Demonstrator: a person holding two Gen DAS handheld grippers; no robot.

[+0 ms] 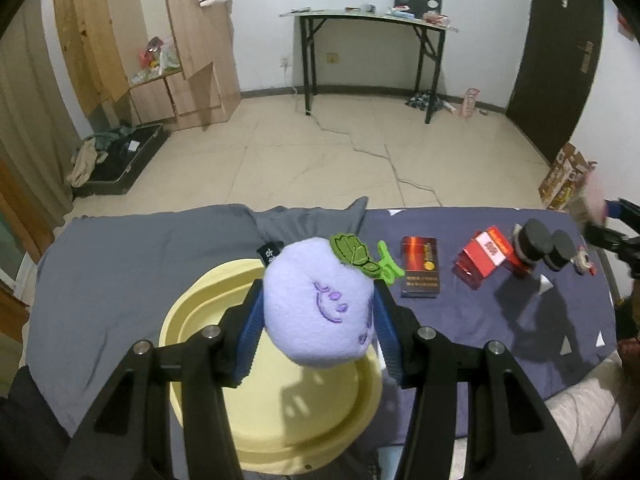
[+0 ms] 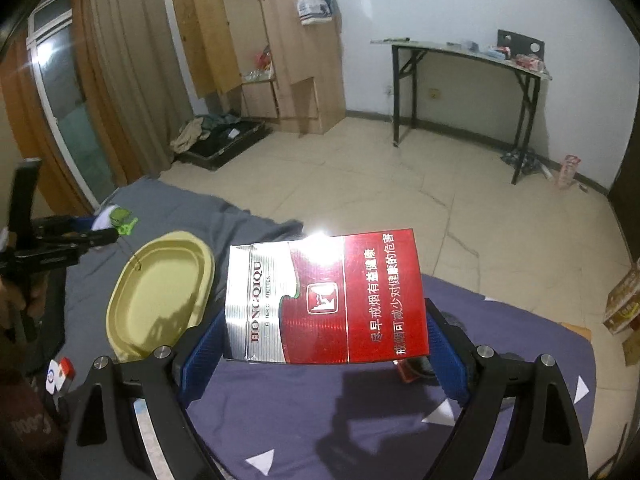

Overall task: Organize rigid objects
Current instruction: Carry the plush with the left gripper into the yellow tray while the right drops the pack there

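My left gripper (image 1: 318, 316) is shut on a lilac plush fruit toy (image 1: 318, 308) with a green leaf and holds it above the yellow oval basin (image 1: 280, 420). My right gripper (image 2: 324, 332) is shut on a red and silver cigarette pack (image 2: 326, 298) and holds it above the dark blue cloth, to the right of the basin (image 2: 160, 292). On the cloth in the left wrist view lie a dark red flat box (image 1: 421, 267), a red and white carton (image 1: 482, 258), two black round caps (image 1: 546, 242) and a green hair clip (image 1: 388, 266).
The work surface is covered by a grey cloth (image 1: 128, 272) on the left and a dark blue cloth (image 1: 520, 320) on the right. Beyond lie a tiled floor, a black folding table (image 1: 368, 40) and a wooden wardrobe (image 1: 160, 40). A cardboard box (image 1: 564, 176) stands at the right.
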